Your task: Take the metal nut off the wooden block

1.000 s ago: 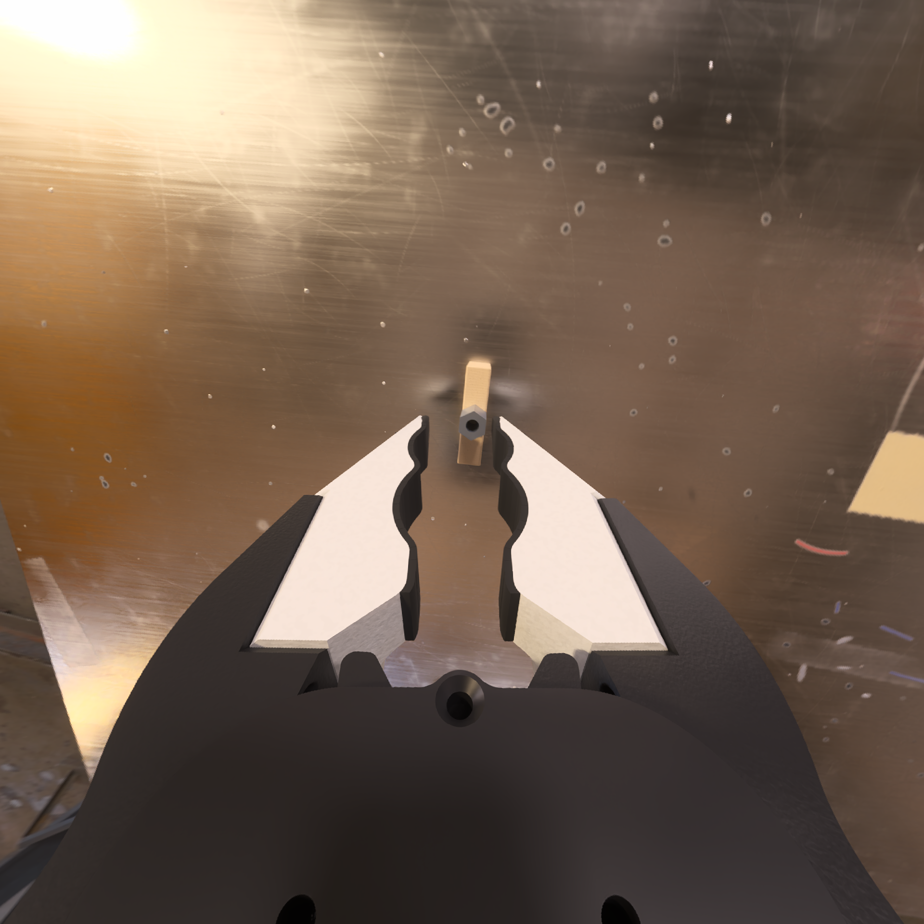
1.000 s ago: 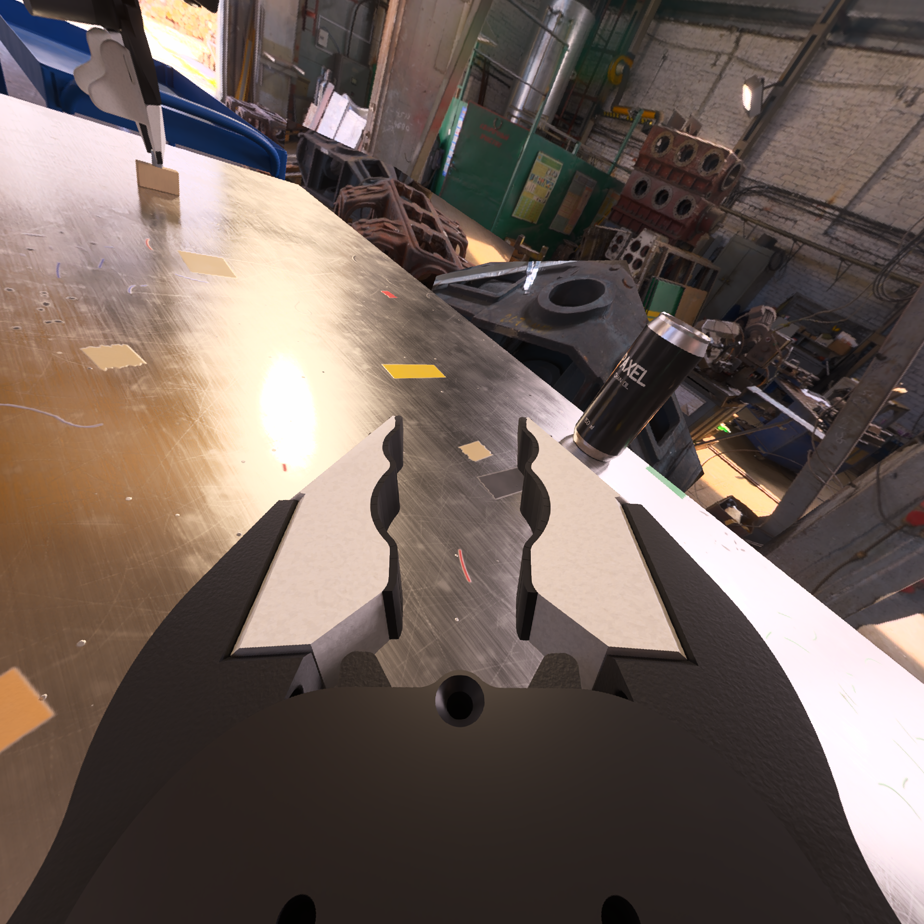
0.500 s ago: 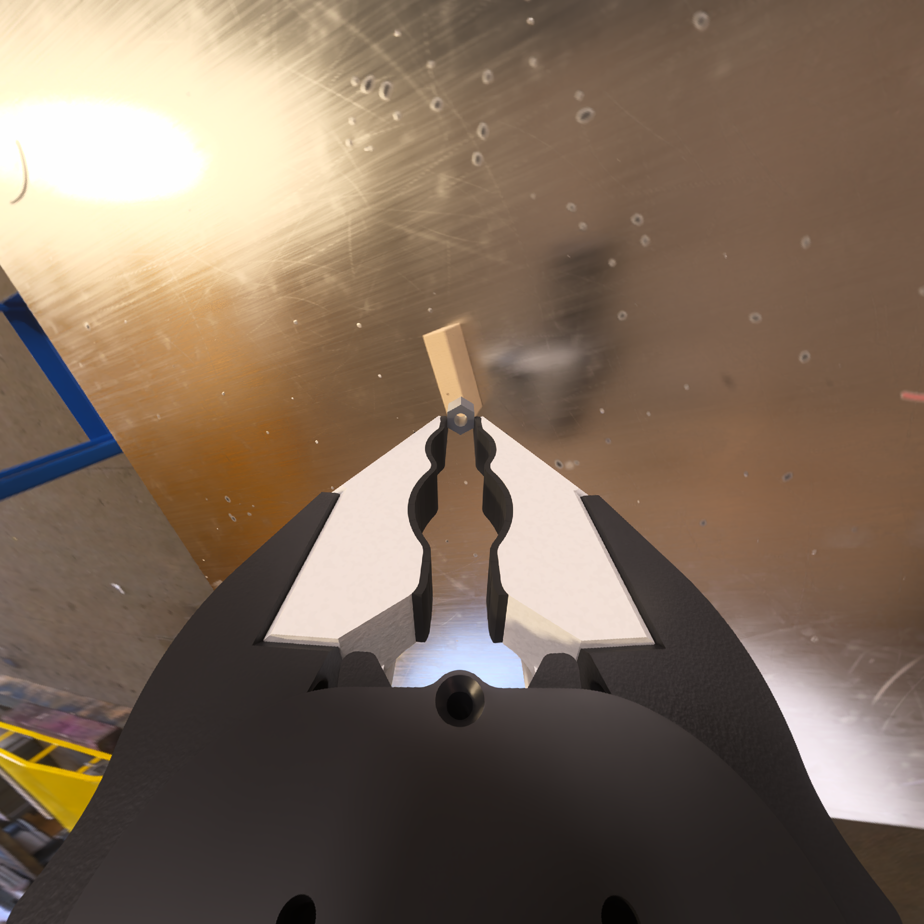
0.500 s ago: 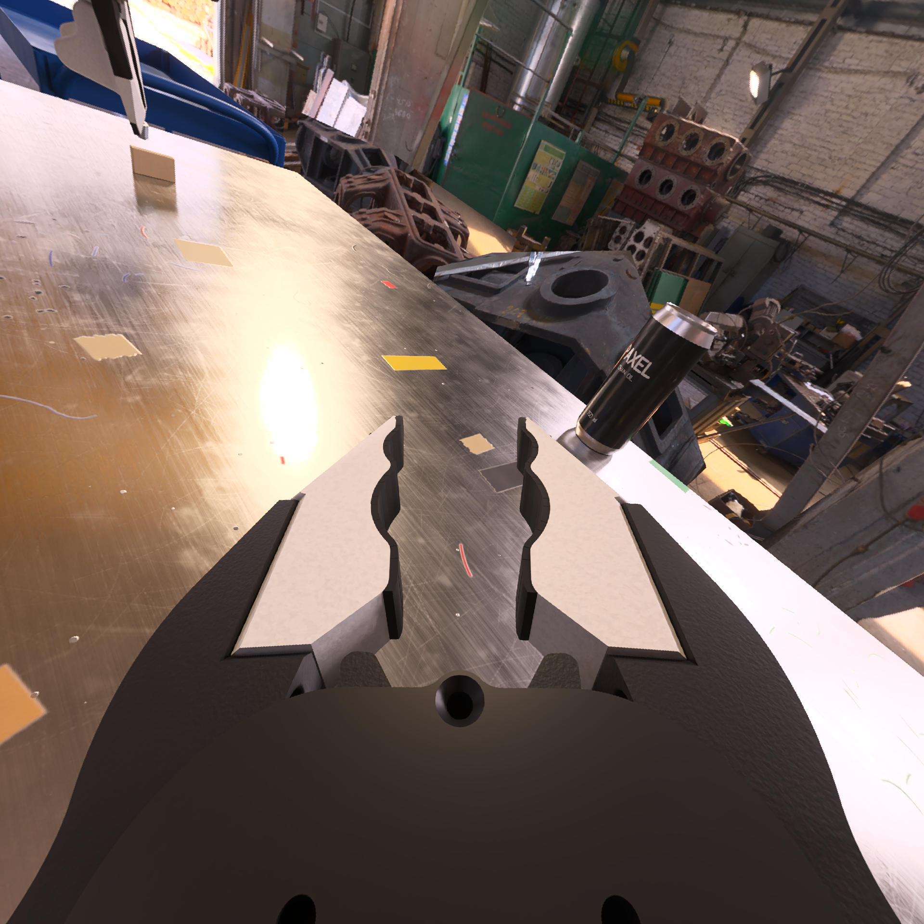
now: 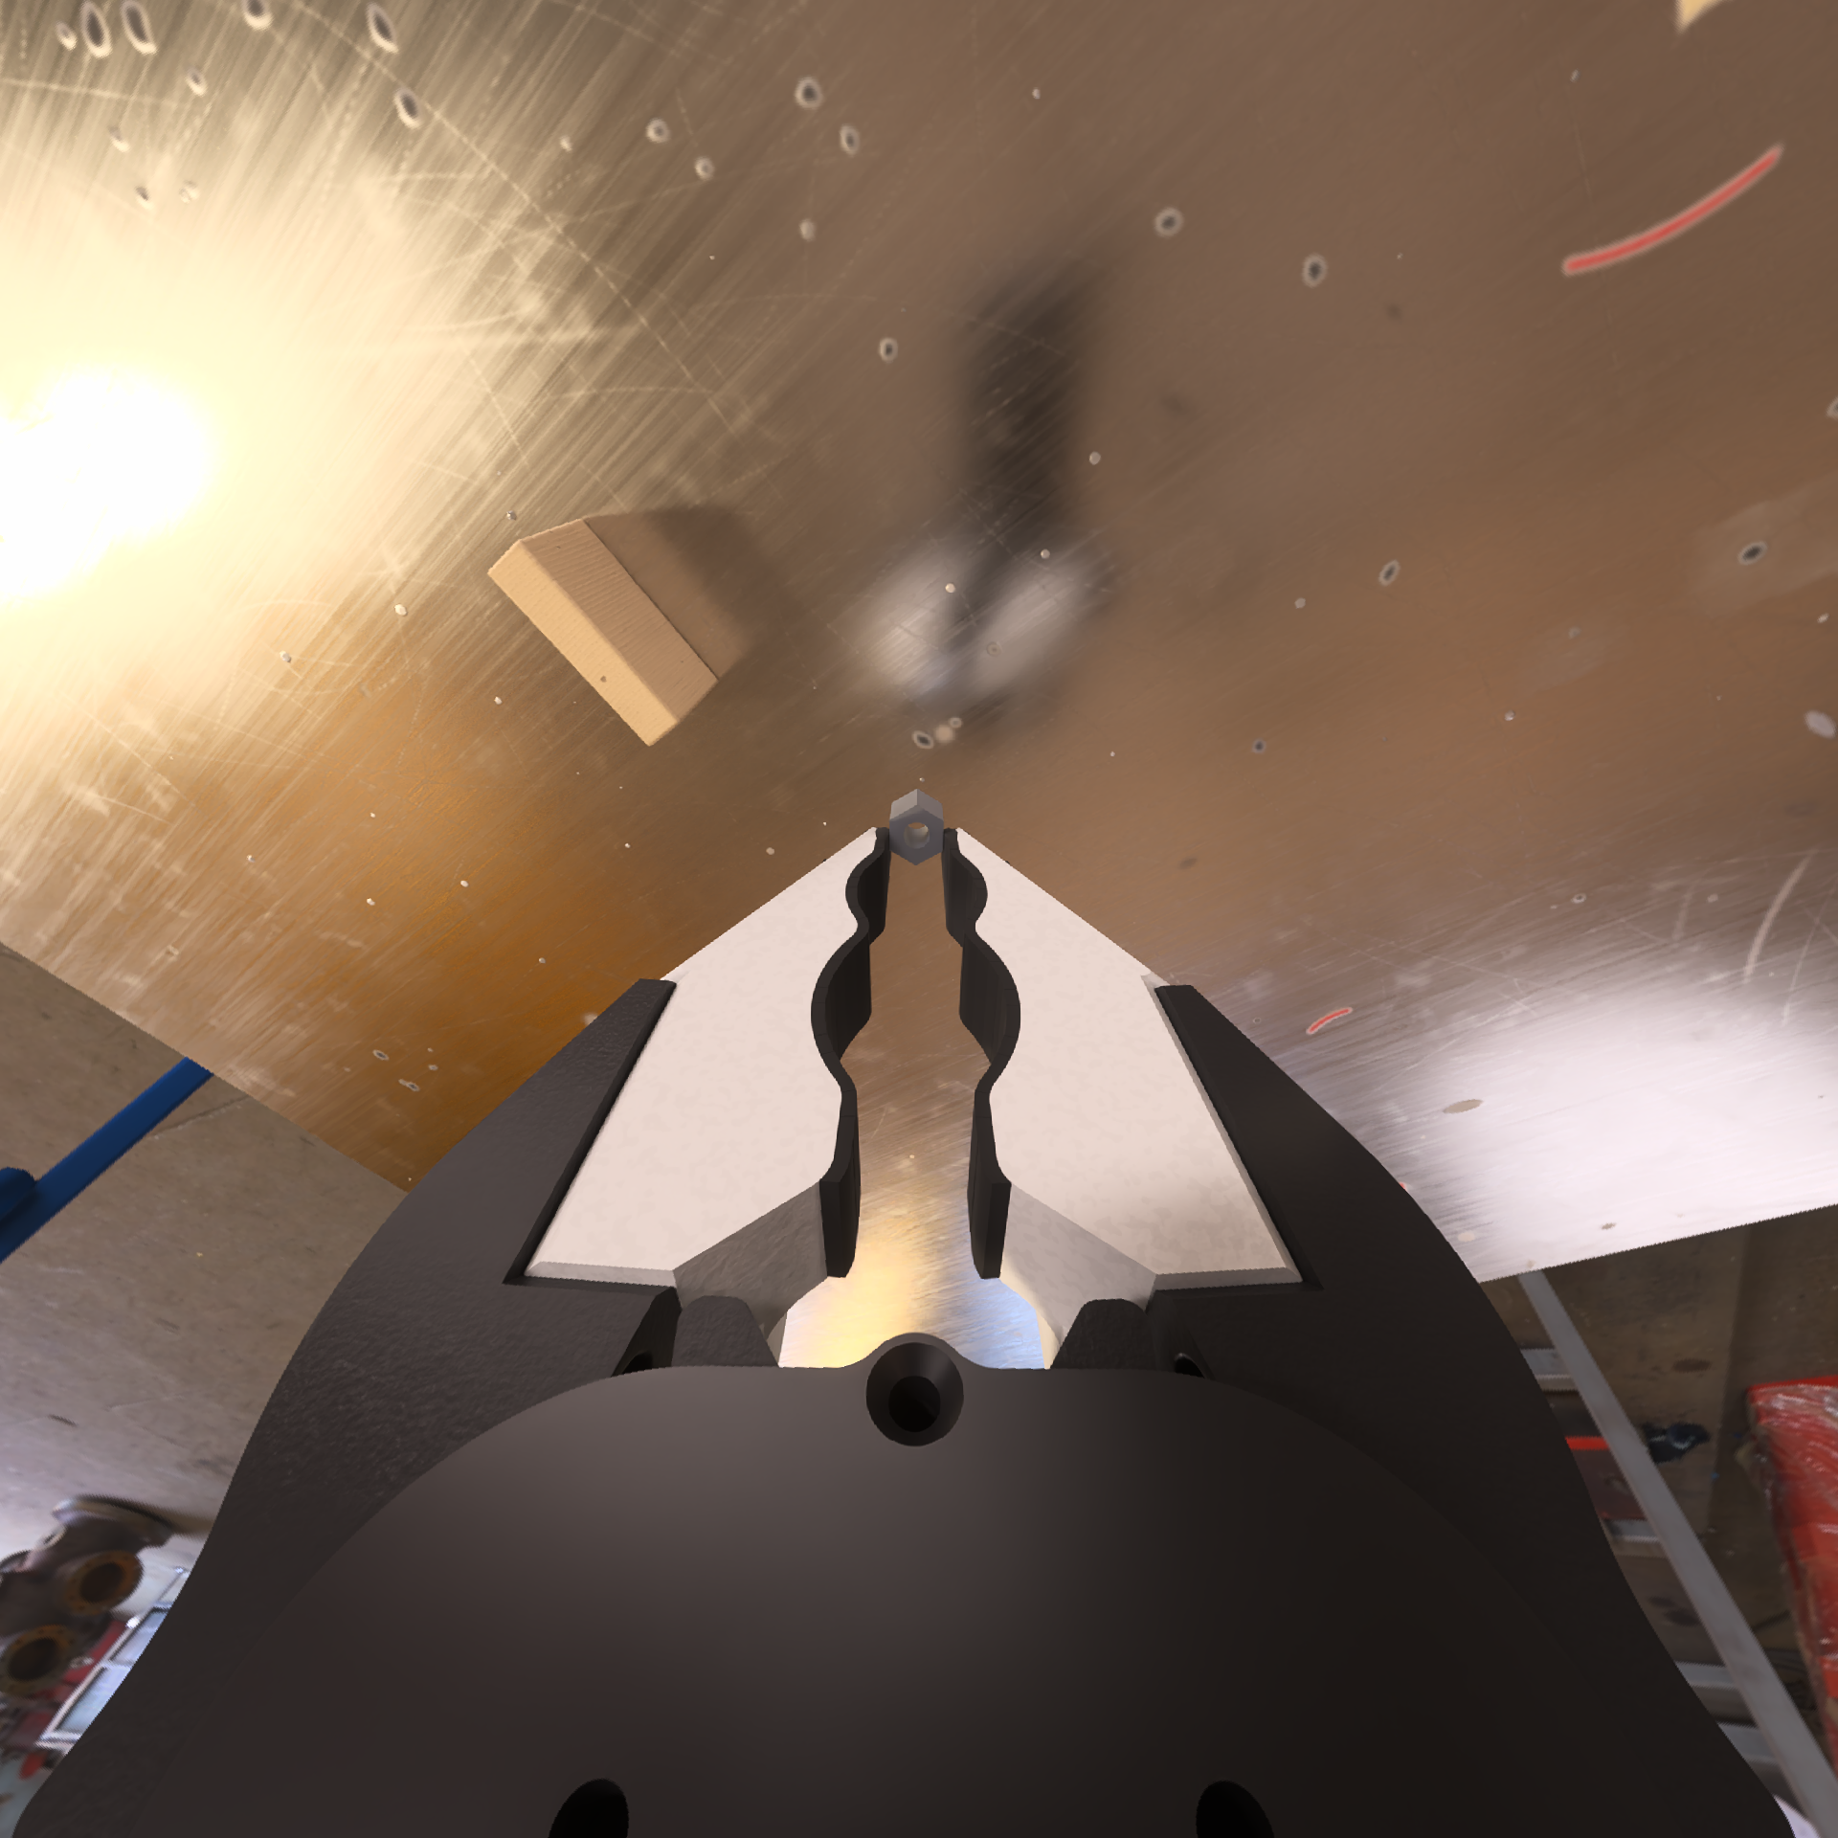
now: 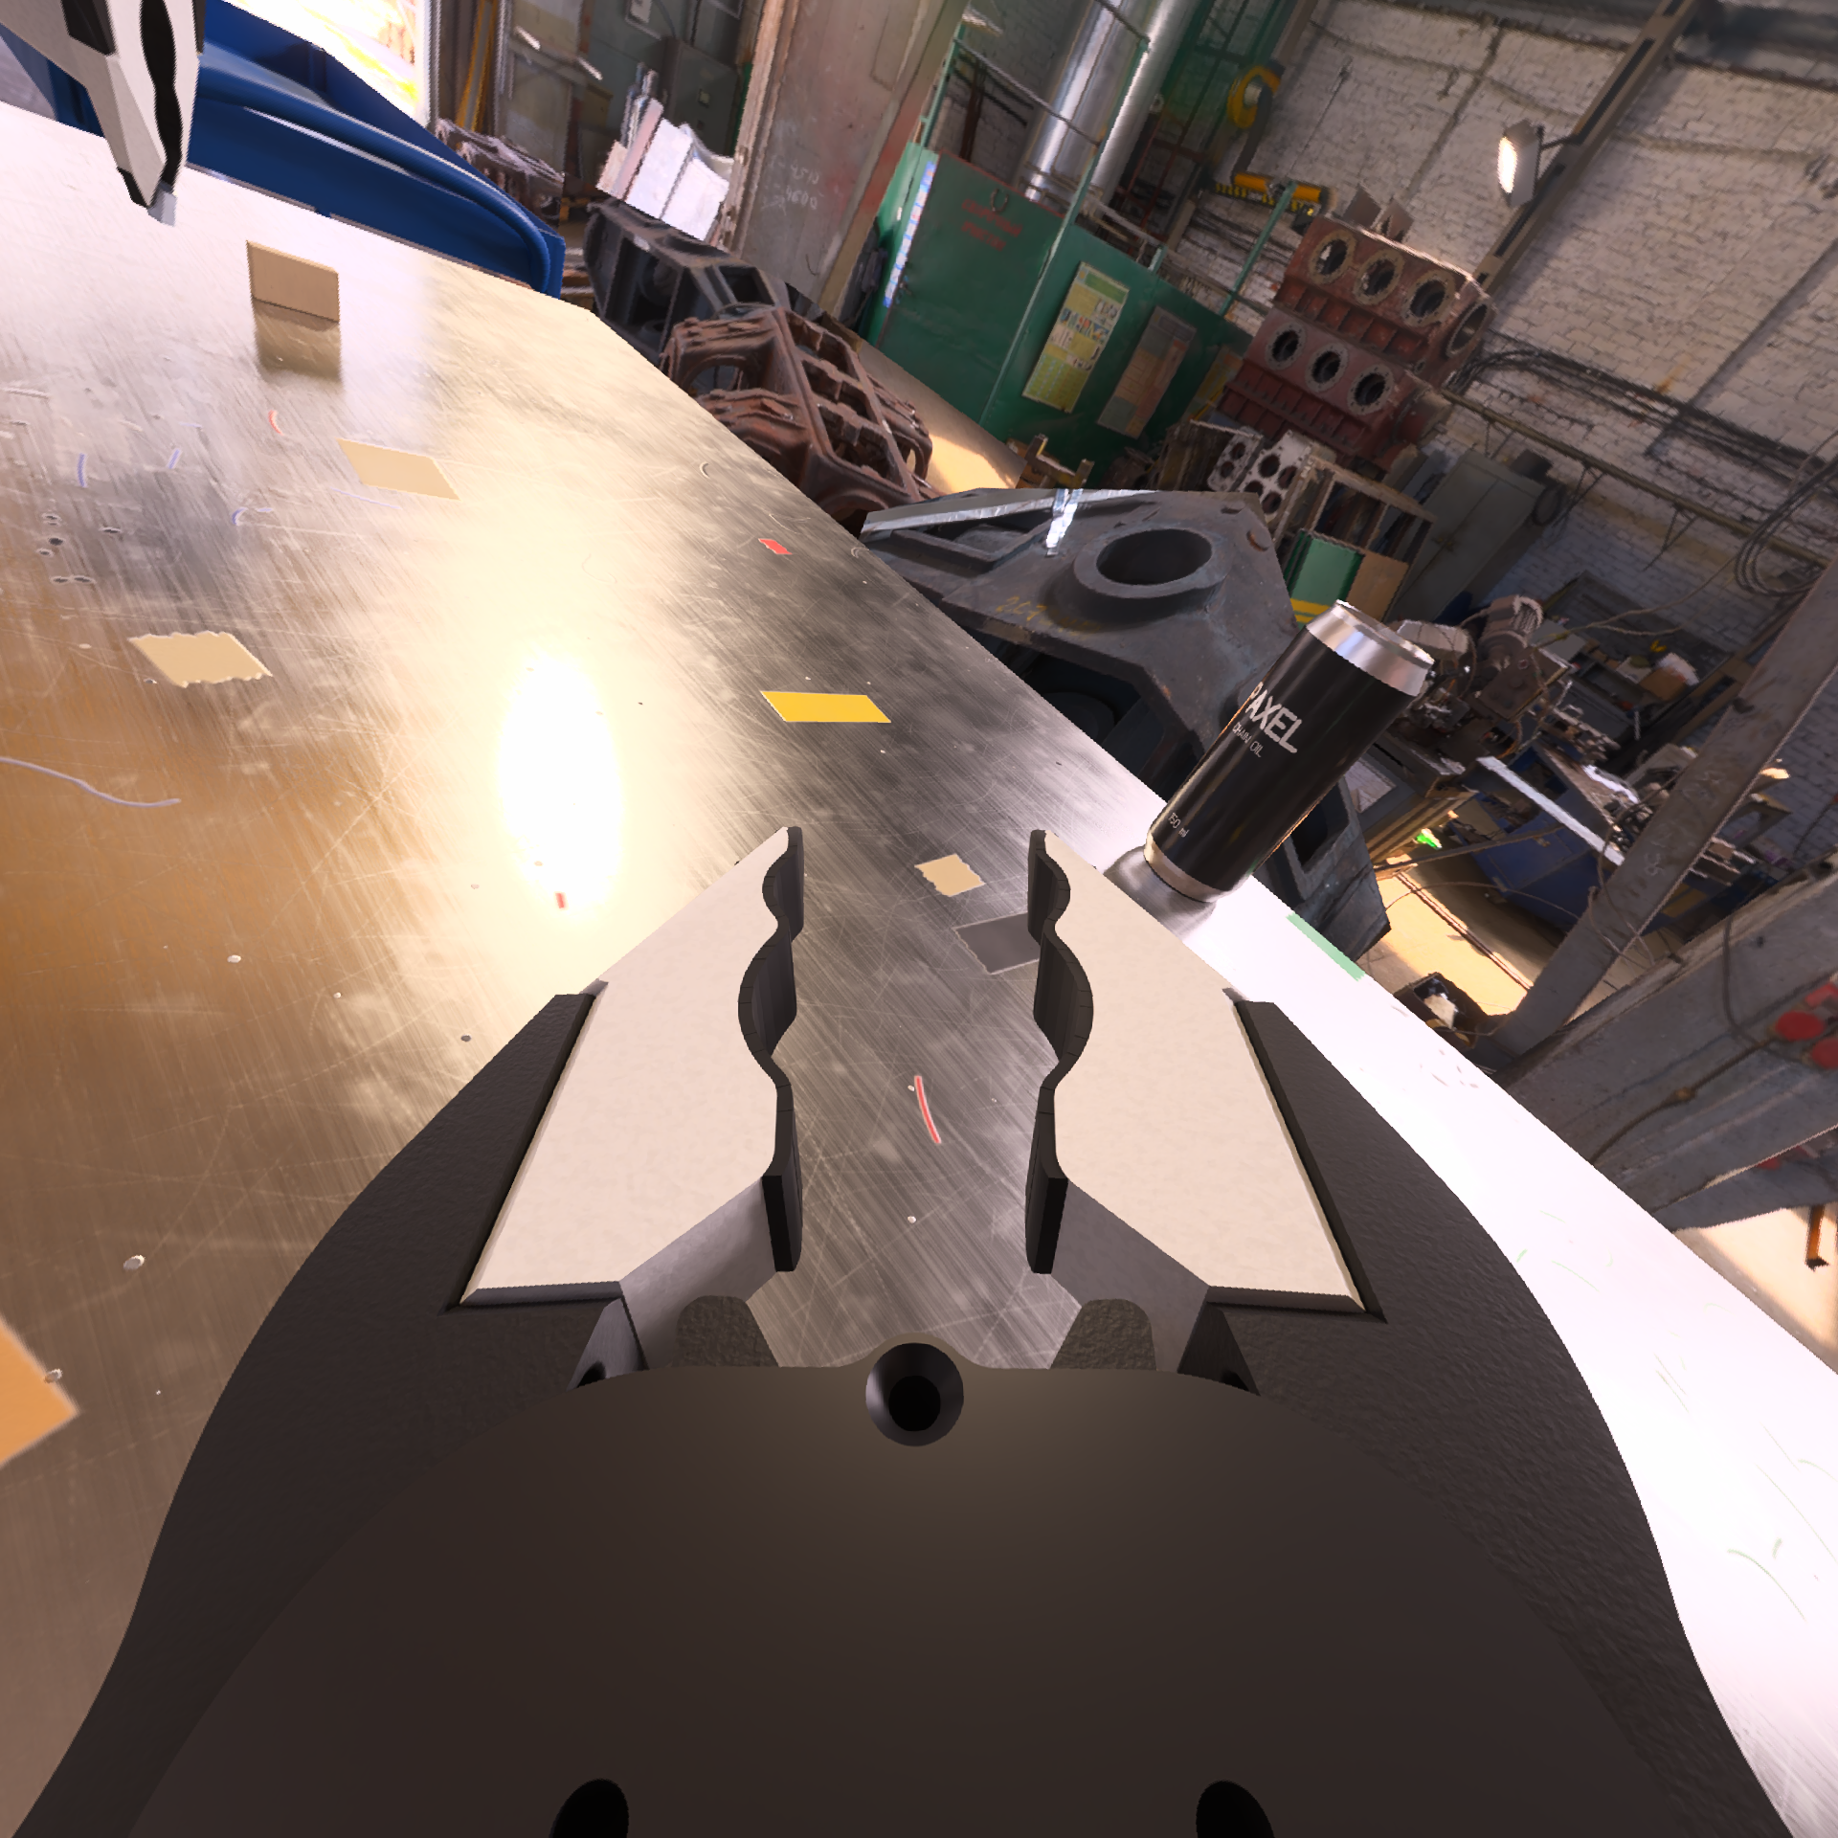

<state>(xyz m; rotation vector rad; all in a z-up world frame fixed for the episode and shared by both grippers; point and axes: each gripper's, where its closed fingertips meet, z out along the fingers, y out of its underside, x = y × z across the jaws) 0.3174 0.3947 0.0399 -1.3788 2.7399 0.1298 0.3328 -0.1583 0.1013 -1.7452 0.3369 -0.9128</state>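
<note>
In the left wrist view my left gripper [image 5: 915,840] is shut on the small grey metal nut [image 5: 913,826], pinched at the fingertips and held above the table. The pale wooden block [image 5: 612,625] lies on the metal table below, up and to the left of the nut, apart from it. In the right wrist view the block [image 6: 291,283] shows far off at the top left, with the left gripper [image 6: 154,194] hanging above it. My right gripper [image 6: 913,845] is open and empty, low over the table.
The scratched metal table [image 6: 398,816] has tan patches and a yellow patch [image 6: 824,706] on it. A black can [image 6: 1283,761] stands at the table's right edge. Beyond the edges lies workshop clutter. In the left wrist view the near table edge [image 5: 1492,1263] shows below.
The left gripper shut on the nut, lifted it off the block and moved up and away; the block stays on the table. The right gripper has barely moved.
</note>
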